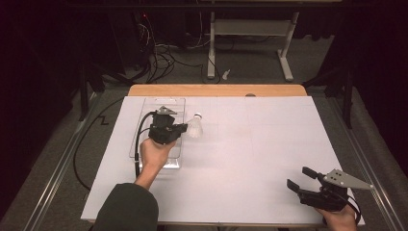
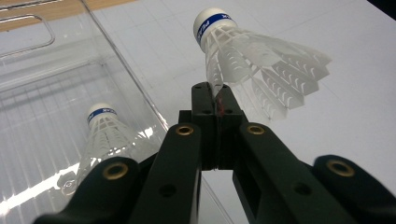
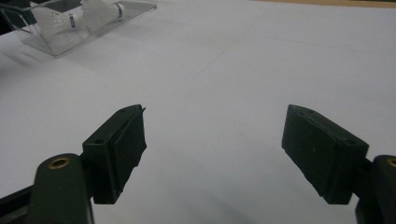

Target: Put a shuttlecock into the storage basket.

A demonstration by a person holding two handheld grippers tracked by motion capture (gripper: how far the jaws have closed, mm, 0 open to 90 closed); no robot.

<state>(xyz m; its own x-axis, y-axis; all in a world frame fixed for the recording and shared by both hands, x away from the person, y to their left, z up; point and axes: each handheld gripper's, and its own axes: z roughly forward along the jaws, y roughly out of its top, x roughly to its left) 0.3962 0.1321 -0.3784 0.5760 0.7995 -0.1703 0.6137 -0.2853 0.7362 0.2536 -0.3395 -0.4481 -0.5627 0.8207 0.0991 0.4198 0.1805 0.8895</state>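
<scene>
While the left hand-held gripper point(image 2: 217, 95) pinches a shuttlecock point(image 2: 252, 60), right hand-held gripper point(image 3: 212, 154) apart, white table point(image 1: 250, 159), dark room.

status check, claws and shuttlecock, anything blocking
Left claw shut on held shuttlecock beside clear tray. Right claw open, idle. Second shuttlecock in tray. Nothing blocking.
</scene>
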